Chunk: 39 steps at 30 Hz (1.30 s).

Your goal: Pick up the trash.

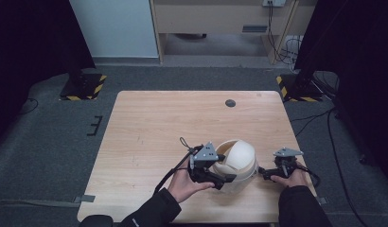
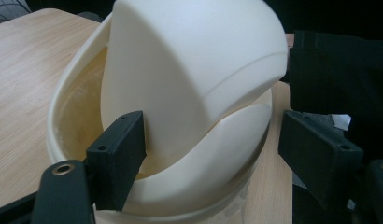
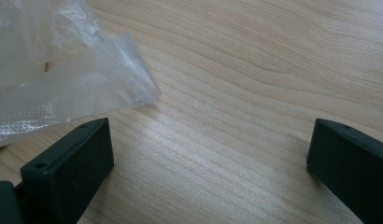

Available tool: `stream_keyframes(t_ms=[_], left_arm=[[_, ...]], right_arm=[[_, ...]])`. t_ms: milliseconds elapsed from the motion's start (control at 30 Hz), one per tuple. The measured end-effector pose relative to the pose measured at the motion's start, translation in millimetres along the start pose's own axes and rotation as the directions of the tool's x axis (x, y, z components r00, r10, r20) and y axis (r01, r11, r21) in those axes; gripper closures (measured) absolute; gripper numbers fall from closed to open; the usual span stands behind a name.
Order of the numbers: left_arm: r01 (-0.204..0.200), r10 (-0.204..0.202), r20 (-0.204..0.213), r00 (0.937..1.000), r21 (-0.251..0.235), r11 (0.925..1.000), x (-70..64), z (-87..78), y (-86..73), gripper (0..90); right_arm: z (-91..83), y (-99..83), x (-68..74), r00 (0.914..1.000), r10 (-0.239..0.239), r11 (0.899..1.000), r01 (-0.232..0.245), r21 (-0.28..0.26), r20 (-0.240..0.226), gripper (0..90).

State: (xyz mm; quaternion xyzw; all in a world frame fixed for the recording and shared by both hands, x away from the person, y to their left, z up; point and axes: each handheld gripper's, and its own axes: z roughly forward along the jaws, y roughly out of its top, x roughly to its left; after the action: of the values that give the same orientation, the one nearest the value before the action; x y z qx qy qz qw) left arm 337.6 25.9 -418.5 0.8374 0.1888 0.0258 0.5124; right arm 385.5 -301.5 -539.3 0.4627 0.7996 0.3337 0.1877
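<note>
Clear plastic film (image 3: 63, 84) on the table (image 1: 145, 127), plain from the right gripper view. From the left gripper view: cream bowl (image 2: 189, 70) tipped inside a larger cream bowl (image 2: 68, 116), near front edge. Left gripper (image 2: 213, 144) spread wide, straddling the inner bowl. Right gripper (image 3: 208, 158) wide open, holding nothing.

High cam sat above my side of the table (image 1: 149, 118), looking forward and down; it took in the whole top, the floor beyond, and my forearms coming in from the bottom edge. Left gripper (image 2: 213, 154) cam looked along its own jaws, very close on the bowls (image 2: 189, 70), table edge behind. Right gripper (image 3: 208, 154) cam pointed down at the tabletop (image 3: 255, 70) from close range, plastic film (image 3: 63, 79) in its upper left. High and left views shared the bowls (image 1: 237, 158).
</note>
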Motion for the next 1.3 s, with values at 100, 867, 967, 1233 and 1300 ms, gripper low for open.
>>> stream_keyframes(t_ms=[100,867,967,1233,1300], left_arm=[[0.028,-0.028,-0.005,0.9996,-0.013,0.9995,-0.1,1.8,3.4,22.6],[0.045,-0.054,-0.076,0.9957,-0.119,0.9919,4.4,-20.5,18.1,23.0],[0.034,-0.041,-0.057,0.9975,-0.122,0.9919,4.1,-27.3,16.1,23.2],[0.036,-0.052,-0.104,0.9933,-0.154,0.9875,12.0,-62.9,5.3,23.3],[0.047,-0.066,-0.131,0.9892,-0.147,0.9880,18.7,-70.5,-0.4,23.8]], right_arm=[[0.0,0.0,0.0,1.0000,0.000,1.000,0.000,0.000,-0.001,0.7],[-0.1,0.0,0.0,1.0000,0.000,1.000,0.000,0.001,-0.001,0.7],[0.0,0.0,0.0,1.0000,0.000,1.000,0.000,0.000,0.000,0.7],[0.0,0.0,0.0,1.0000,0.000,1.000,0.000,0.000,0.000,0.8],[0.0,0.0,0.1,1.0000,0.000,1.000,0.000,0.000,-0.002,0.7]])
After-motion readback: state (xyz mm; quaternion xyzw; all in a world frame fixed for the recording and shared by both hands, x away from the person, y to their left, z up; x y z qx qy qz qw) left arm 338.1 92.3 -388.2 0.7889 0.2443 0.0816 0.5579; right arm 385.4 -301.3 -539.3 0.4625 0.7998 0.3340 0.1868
